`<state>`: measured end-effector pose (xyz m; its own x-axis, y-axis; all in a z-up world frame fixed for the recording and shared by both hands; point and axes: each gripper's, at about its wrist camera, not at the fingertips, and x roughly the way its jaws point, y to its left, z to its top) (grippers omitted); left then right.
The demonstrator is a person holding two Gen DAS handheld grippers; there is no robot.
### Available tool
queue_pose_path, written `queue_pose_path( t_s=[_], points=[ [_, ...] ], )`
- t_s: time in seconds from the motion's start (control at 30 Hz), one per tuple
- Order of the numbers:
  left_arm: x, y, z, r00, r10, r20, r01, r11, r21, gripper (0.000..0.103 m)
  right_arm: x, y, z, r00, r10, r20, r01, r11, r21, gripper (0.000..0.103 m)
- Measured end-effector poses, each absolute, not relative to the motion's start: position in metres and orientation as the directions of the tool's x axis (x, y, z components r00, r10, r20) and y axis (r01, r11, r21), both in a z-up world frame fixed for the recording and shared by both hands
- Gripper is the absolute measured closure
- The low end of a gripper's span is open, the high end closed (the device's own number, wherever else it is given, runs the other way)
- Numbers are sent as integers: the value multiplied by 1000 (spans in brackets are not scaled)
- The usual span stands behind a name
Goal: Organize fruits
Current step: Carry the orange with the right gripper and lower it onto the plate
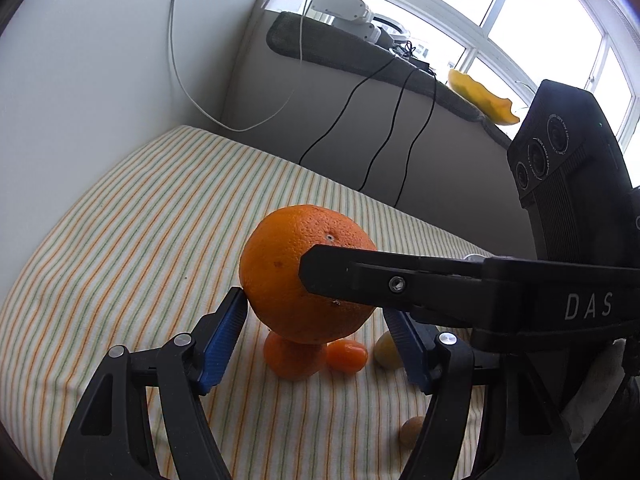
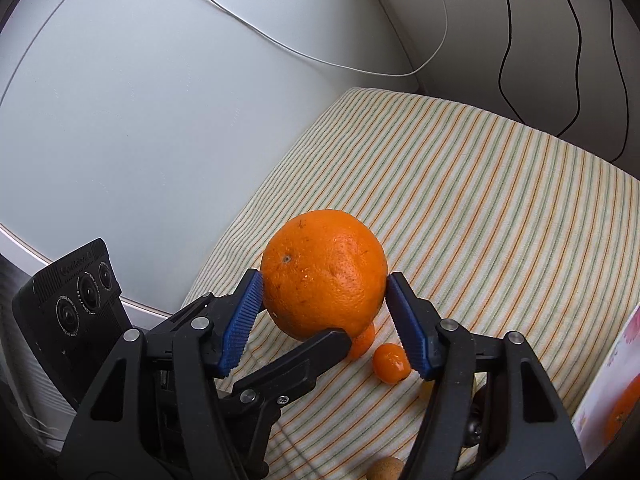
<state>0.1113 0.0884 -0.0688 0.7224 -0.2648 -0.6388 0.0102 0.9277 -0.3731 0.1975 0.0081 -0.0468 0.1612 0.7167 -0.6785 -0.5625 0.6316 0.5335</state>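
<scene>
While the big orange [image 2: 324,272] hangs above the striped cloth [image 2: 480,200], both the right gripper [image 2: 324,308] and left gripper [image 1: 316,320] pinch it together, jaws wide.

Large orange [image 2: 324,276] aloft above striped cloth; mandarin [image 1: 294,356], small oval citrus [image 2: 391,362] below.

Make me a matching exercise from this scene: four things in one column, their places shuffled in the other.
Things:
1. orange
2. kumquat
3. black cables
4. yellow object

Places:
A. lying on the striped cloth
B. held in the right gripper, off the cloth
C. on the ledge by the window
D. hanging down the grey wall

Pairs: 1-B, 2-A, 3-D, 4-C
</scene>
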Motion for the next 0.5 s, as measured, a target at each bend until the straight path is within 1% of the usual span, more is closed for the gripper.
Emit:
queue_pose_path(
  t_s=[0.5],
  points=[
    [116, -3, -41, 715, -360, -599, 177, 923, -343, 33, 181, -106, -25, 301, 703, -645, -490, 694, 528, 36]
  ],
)
